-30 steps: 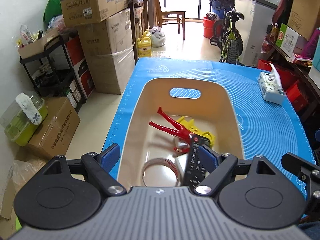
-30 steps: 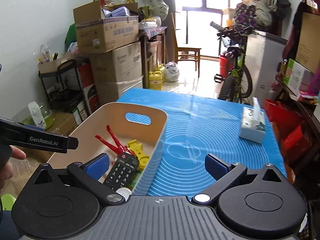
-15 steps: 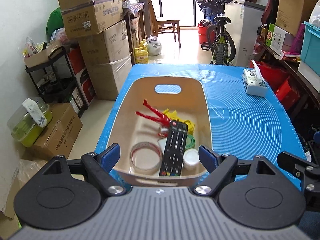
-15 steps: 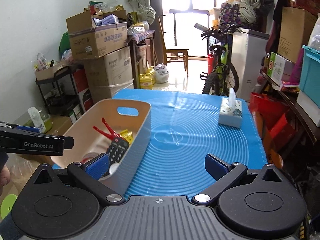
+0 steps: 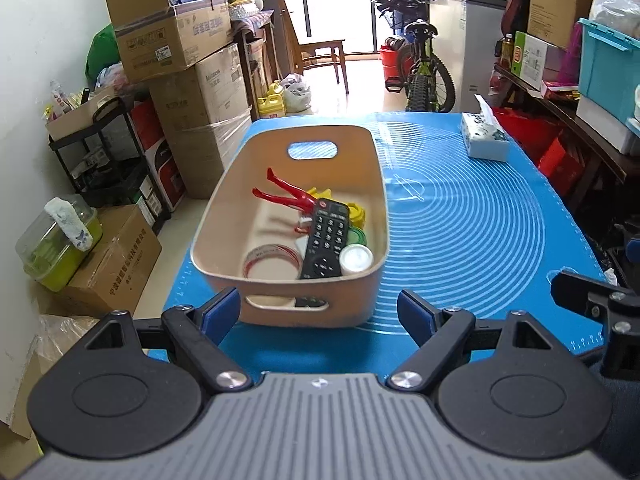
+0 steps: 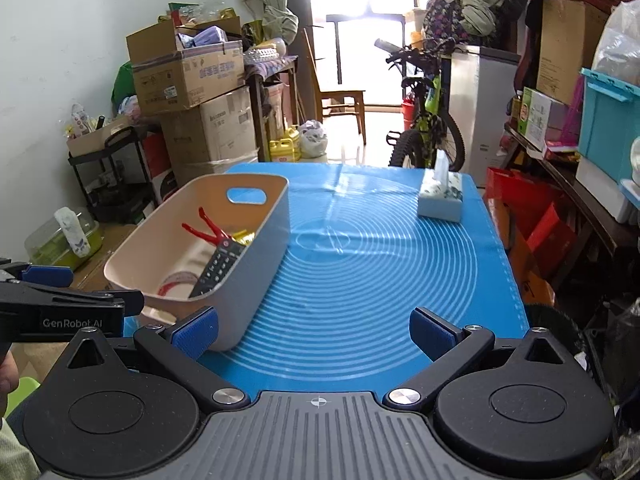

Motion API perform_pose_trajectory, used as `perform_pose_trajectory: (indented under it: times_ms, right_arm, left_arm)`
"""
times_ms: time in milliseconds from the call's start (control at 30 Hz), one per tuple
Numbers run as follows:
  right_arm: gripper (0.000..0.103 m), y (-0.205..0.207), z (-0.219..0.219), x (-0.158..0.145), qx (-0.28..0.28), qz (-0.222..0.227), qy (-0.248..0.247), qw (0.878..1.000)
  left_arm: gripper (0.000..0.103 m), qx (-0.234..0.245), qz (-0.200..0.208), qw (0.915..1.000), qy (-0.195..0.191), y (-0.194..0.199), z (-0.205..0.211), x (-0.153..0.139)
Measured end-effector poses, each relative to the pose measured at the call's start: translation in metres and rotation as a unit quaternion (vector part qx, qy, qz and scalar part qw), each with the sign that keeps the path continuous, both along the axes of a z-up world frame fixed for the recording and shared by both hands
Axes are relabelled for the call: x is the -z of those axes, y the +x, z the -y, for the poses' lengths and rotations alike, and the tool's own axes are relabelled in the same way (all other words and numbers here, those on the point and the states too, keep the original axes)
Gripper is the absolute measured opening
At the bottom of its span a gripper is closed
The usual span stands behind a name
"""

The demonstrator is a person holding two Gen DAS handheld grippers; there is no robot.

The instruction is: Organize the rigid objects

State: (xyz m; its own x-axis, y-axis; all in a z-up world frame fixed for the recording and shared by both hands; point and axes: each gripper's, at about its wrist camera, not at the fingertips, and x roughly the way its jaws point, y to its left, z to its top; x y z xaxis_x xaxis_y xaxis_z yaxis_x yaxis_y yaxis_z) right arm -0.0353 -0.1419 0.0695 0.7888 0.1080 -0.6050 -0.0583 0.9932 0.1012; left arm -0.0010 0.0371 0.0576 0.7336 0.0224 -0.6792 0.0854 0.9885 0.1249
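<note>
Beige plastic basket (image 5: 224, 216) sat on the blue mat (image 5: 472, 232) over the bench, toward its left edge, and held the sorted rigid items. Black remote (image 5: 326, 238) lay lengthwise in the middle, button side up, its near end against the front wall. Red clamp (image 5: 286, 196) lay behind it, handles splayed toward the far wall. Yellow plastic piece (image 5: 356, 214) sat just beside the remote's far end, mostly hidden. White round lid (image 5: 356, 259) was in the near right corner, touching the remote; a green ring showed just behind it. Clear tape roll (image 5: 272, 262) lay flat in the near left.

Handling, as a judgement — all looked light, stiff, hard plastic. The remote was probably smooth and a bit slippery; best pinched across its narrow width near the middle. The clamp would take a grip at the pivot, not the thin handles. The tape roll would need a pinch over its wall. The basket was likely light but flexy; take it by the rim or at a handle slot.

Left tool (image 5: 320, 308) was spread wide, empty, hovering just short of the basket's near wall. Right tool (image 6: 314, 330) was also wide and empty, over bare mat — its left pad (image 6: 196, 330) sat just beside the basket's near corner; contact unclear. Tissue box (image 6: 440, 198) stood well apart at the far right.
</note>
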Motion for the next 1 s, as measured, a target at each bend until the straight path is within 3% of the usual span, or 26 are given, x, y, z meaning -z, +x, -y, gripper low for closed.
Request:
perform_pose_trajectory:
  times_ms: [533,1000]
  right_arm:
    - [0.101,-0.036,0.018,0.033,0.029,0.009,-0.008,1.0]
    - [0.101,-0.052,0.013,0.036,0.027,0.051,-0.033,0.998]
  left_arm:
    - [0.085,0.028,0.005,0.9991,-0.031,-0.02,0.021,0.026]
    - [0.085,0.038,-0.005,0.9984,-0.042,-0.027,0.027,0.039]
